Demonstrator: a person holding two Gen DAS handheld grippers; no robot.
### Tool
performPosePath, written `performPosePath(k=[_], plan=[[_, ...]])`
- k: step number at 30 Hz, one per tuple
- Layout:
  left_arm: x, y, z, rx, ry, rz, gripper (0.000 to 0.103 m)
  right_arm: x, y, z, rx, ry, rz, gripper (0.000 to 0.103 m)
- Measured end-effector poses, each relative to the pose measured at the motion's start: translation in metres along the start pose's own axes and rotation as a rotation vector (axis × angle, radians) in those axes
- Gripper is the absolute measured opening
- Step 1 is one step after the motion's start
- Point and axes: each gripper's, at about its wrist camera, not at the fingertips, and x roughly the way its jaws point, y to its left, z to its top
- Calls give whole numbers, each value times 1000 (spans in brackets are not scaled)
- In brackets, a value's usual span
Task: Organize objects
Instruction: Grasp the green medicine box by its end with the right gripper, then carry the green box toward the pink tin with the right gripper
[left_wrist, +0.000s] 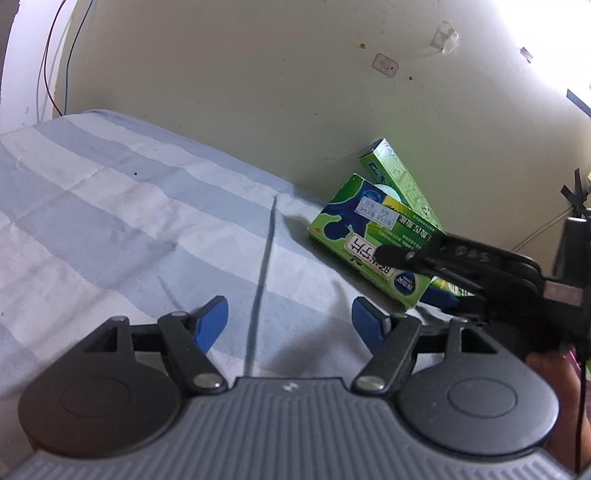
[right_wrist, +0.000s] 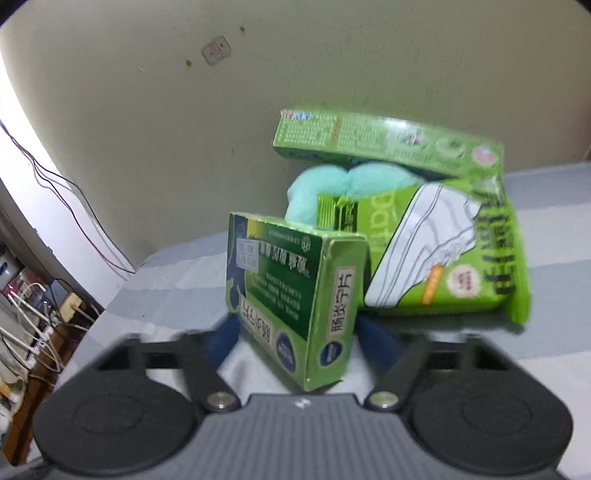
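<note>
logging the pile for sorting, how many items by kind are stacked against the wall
green cardboard boxes: 2 (medicine box, long flat box)
green plastic pouch with shoe drawing: 1
small green sachet: 1
mint-green soft rounded item: 1
total: 5

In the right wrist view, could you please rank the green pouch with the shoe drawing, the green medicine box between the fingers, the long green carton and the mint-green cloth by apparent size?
1. Green medicine box and green pouch with the shoe drawing: look alike; the box is nearer, so unsure.
2. Long green carton.
3. Mint-green cloth, mostly hidden.
</note>
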Motion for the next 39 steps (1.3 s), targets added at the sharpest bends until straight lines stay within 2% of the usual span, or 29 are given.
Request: performPosePath(k=[3, 6, 9, 10, 13, 17, 19, 20, 21, 24, 26, 27, 29, 32, 36, 39], plan=[[1, 2, 1, -12, -2, -8, 76, -12, -6, -7, 41, 3, 70, 33], [-3, 4, 0, -29, -15, -33, 76, -32, -11, -26, 69, 33, 86, 29], [-9, 5, -1, -26, -44, -89, 77, -67, -20, -48, 104, 60, 120, 29], [-11, 3, -1, -14, -50, -113, 83, -79, -24, -58, 120, 74, 133, 29], [-19, -7, -7, 54, -67, -190, 84, -123, -46, -88, 211, 115, 188, 29], [-25, -32, -18, 170, -34, -305, 84, -193, -77, -124, 297, 131, 222, 29], [-23, -47, -26, 207, 22, -360, 84, -233, -96, -142, 344, 122, 220, 33], [-24, -57, -31, 227, 51, -383, 84, -256, -105, -150, 342, 97, 185, 35], [-25, -67, -37, 252, 72, -400, 84, -276, -111, -157, 322, 65, 122, 42], [-27, -101, -54, 309, 129, -455, 84, -331, -122, -172, 243, -80, -139, 76], [-26, -124, -63, 303, 182, -501, 84, -359, -125, -182, 162, -177, -332, 79], [-25, -134, -68, 295, 206, -522, 84, -367, -127, -185, 133, -202, -396, 79], [-23, -155, -76, 285, 256, -563, 84, -378, -129, -193, 110, -226, -408, 79], [-20, -184, -89, 307, 326, -599, 83, -378, -125, -201, 70, -216, -339, 80], [-19, -206, -102, 357, 377, -598, 83, -353, -98, -202, -98, -166, -338, 82], [-15, -212, -111, 356, 431, -591, 81, -334, -81, -202, -201, -127, -337, 83]])
